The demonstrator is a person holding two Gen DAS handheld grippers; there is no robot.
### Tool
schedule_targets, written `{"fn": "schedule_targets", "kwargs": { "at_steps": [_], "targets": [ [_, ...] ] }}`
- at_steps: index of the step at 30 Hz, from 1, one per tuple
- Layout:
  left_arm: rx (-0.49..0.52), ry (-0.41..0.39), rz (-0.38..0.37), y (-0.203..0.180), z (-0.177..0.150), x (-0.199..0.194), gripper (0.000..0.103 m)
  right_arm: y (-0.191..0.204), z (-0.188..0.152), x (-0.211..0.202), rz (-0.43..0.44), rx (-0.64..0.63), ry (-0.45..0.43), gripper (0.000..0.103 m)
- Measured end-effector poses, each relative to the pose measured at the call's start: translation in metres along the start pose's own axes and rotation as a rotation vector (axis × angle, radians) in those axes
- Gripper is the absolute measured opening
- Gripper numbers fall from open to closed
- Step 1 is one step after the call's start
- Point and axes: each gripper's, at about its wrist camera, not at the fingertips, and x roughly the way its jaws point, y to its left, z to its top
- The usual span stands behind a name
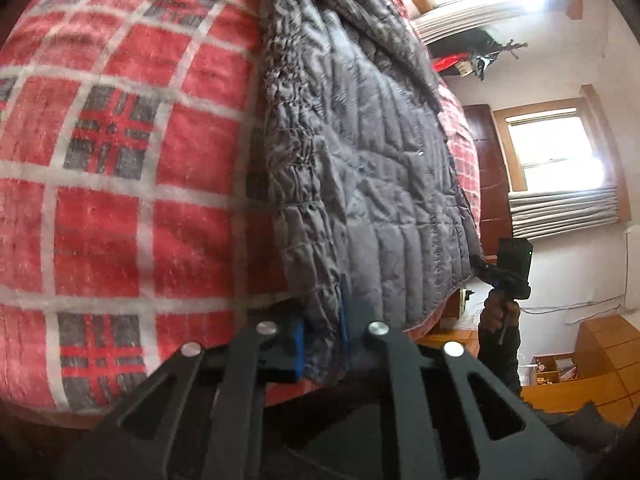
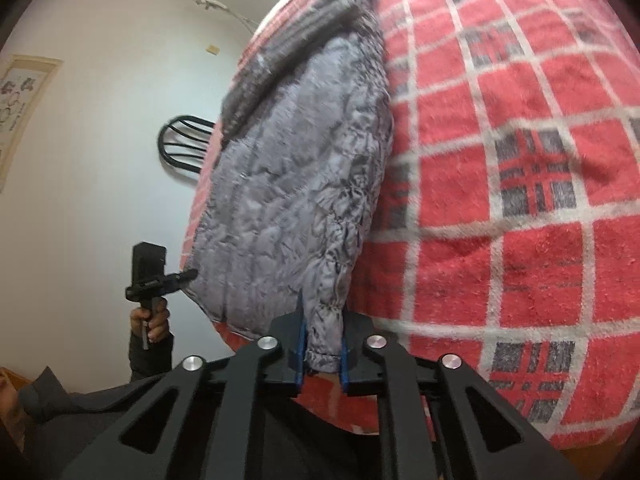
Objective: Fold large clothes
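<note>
A grey quilted jacket lies spread on a red plaid blanket. My left gripper is shut on the jacket's near hem corner, cloth pinched between its blue pads. In the right wrist view the same jacket lies on the blanket, and my right gripper is shut on its other hem corner. Each gripper shows in the other's view: the right gripper at the jacket's far corner, the left gripper likewise.
The blanket covers a bed. Wooden furniture and two bright windows stand beyond it. A black chair back stands by the white wall on the other side.
</note>
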Motion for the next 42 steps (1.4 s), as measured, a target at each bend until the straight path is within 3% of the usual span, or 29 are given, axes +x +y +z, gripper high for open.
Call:
{"fn": "schedule_targets", "kwargs": {
  "at_steps": [11,22,33,42],
  "targets": [
    [0.144,-0.110,0.023,-0.049,0.019,-0.038,0.008,0.040,0.024,-0.019,0.010,-0.110,-0.090,0.009],
    [0.220,-0.219,0.029,-0.083,0.085,-0.073,0.008,0.084,0.087,-0.049,-0.011,-0.208,-0.229,0.009],
    [0.169,-0.282,0.029,-0.085,0.182,-0.087,0.008,0.090,0.191,-0.042,-0.060,-0.190,-0.315,0.009],
    [0.066,-0.209,0.074,-0.063,0.285,-0.052,0.008,0.062,0.289,0.011,-0.150,-0.101,-0.259,0.009]
  ]
}}
